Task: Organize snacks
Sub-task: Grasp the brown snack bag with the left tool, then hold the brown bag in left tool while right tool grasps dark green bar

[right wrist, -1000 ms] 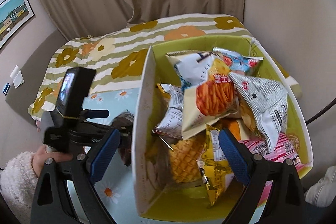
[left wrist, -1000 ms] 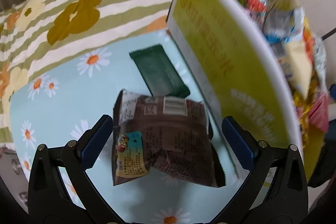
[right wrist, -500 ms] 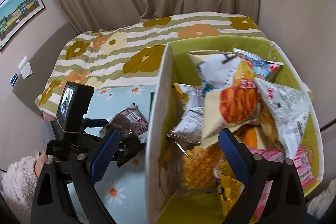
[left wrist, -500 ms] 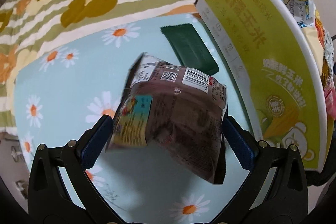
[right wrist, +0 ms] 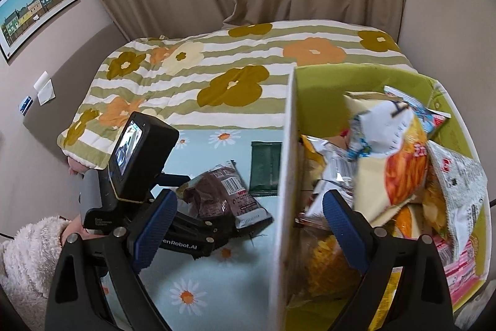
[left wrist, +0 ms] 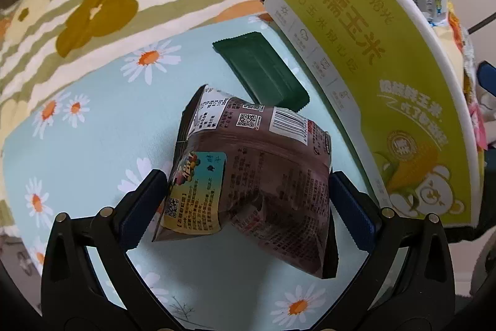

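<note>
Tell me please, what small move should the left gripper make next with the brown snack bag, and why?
Probably set it down beside the green bar. The left gripper holds the brown snack bag between its fingers above the daisy cloth, outside the green box; the bar already lies there, so snacks seem to be laid out there.

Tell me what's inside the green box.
The green box is heaped with snack bags: a white and yellow chip bag on top, a grey-printed white bag, a pink packet low down. Whatever lies beneath the heap, and the box floor, is covered.
</note>
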{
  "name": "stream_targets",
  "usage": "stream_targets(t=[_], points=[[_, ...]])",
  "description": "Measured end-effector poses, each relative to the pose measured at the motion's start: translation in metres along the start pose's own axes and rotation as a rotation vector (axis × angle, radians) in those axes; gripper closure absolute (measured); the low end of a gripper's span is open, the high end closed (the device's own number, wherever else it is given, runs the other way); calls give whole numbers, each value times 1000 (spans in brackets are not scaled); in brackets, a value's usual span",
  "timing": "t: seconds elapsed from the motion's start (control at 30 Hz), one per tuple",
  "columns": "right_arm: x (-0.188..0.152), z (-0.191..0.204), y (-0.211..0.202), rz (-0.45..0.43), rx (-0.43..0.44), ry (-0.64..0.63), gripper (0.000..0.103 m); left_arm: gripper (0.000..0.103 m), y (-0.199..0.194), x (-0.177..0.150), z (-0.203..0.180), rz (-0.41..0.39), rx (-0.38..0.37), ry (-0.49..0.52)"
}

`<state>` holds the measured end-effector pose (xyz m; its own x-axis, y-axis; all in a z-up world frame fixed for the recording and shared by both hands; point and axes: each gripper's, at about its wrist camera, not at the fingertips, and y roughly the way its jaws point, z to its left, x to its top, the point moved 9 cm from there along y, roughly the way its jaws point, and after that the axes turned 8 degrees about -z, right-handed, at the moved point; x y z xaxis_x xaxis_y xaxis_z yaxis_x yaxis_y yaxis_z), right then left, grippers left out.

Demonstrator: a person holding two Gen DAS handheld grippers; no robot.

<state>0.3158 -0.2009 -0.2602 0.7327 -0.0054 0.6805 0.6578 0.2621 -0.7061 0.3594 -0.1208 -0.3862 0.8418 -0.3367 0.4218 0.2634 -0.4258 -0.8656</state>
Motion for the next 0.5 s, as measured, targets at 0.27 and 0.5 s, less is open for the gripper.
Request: stream_targets(t=[0.27, 0.5], points=[[4, 26, 22, 1, 0, -10, 9, 4, -15, -13, 27, -14, 19, 31], [3, 48, 53, -2, -36, -16, 9, 4, -41, -26, 74, -24, 63, 24]])
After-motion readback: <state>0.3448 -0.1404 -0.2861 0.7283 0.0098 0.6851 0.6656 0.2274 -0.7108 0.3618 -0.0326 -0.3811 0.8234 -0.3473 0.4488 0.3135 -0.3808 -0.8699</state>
